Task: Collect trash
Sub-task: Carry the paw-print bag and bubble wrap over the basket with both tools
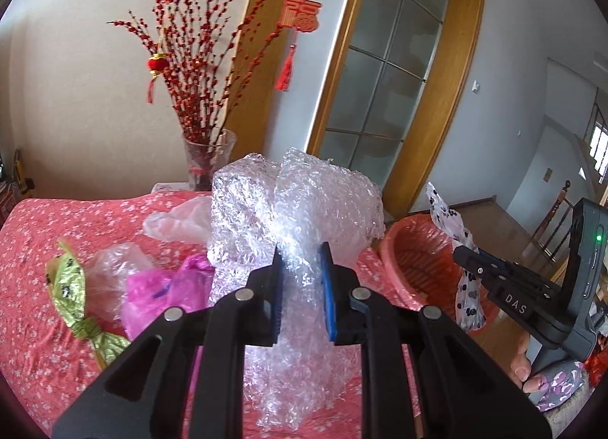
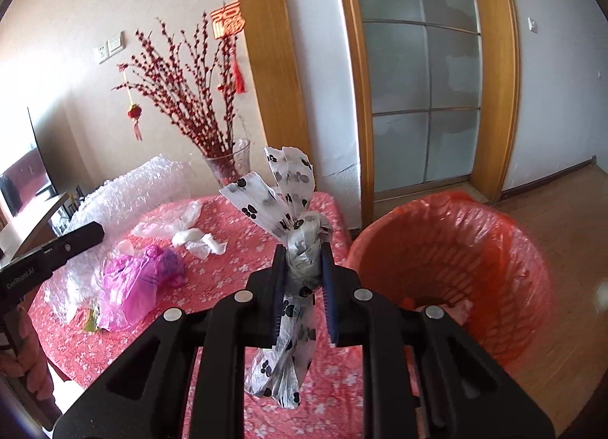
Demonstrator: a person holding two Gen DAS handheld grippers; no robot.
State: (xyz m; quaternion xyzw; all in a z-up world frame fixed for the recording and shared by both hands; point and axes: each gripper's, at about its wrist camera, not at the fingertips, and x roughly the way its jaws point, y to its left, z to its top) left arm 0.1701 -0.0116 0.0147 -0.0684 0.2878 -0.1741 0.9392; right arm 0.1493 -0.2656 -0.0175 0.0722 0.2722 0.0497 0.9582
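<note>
- 2 hand-held grippers are in view. The left hand-held gripper (image 1: 300, 268) fills the lower centre of the left wrist view, its 2 blue pads clamped on 1 large crumpled sheet of bubble wrap (image 1: 296, 211), which rises above the pads and hangs below them.
- The right hand-held gripper (image 2: 303, 268) sits at lower centre of the right wrist view, its 2 pads clamped on the knot of 1 white paw-print bag (image 2: 288, 218); the bag's tied ends stick up above the pads and its body dangles beneath.
- 1 worktop (image 2: 235, 279) with a pink floral cloth spreads across the lower left of both views.
- Loose trash on the worktop: 1 pink plastic bag (image 2: 133, 283), 1 green-gold wrapper (image 1: 72, 287) at the left edge of the left wrist view, 1 clear plastic bag (image 1: 114, 260) just behind that wrapper, and 1 pale plastic bag (image 1: 178, 222) further back.
- 1 crumpled white piece (image 2: 197, 239) lies near the pale bag in the right wrist view.
- 1 red basket (image 2: 452, 268) lined with a red bag stands on the floor at right, just beside the worktop edge.
- 1 glass vase (image 1: 207, 161) of red-berried branches stands at the worktop's far edge.
- 1 thumb and fingertip (image 1: 526, 367) show at lower right of the left wrist view.
</note>
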